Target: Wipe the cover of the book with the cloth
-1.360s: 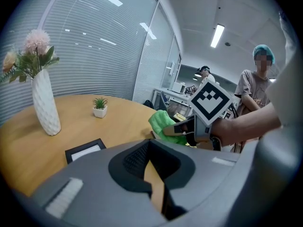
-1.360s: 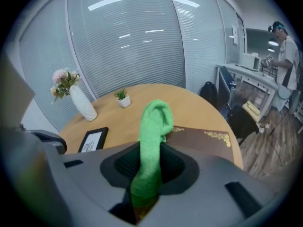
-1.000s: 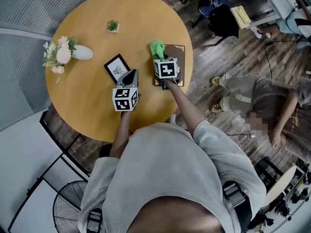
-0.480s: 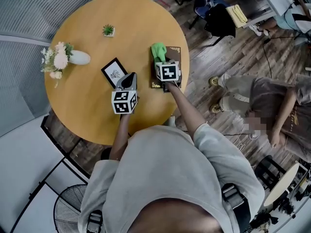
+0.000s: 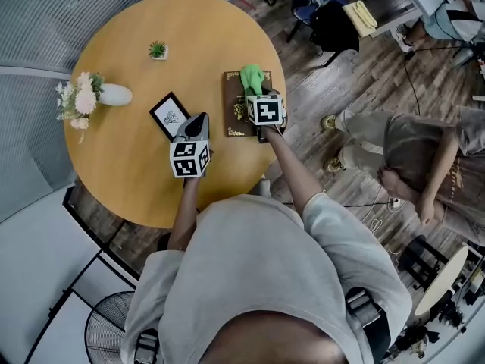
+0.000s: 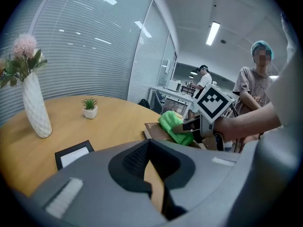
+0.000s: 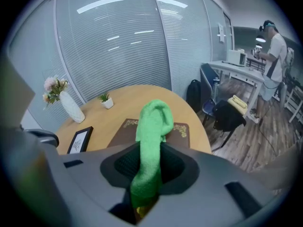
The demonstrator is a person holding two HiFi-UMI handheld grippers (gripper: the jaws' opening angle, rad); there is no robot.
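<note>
Round wooden worktop (image 5: 189, 44) carries a brown, gilt-cornered book (image 5: 235, 105) near its right edge. The right gripper (image 5: 258, 95) jaws pinch a green cloth (image 5: 252, 78) on the cover. The left gripper (image 5: 198, 120), jaws pressed together, hangs to the book's left.

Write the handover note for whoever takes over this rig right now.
Right gripper: shut on the green cloth, over the book's far end.
Left gripper: shut, empty, above the table beside the picture frame.
Book: closed, flat near the table's right edge; the cloth appears to touch its cover.
Done: cloth gripped and brought to the cover; how much is wiped cannot be told.
Left: pass the cloth over the whole cover, near end included.
</note>
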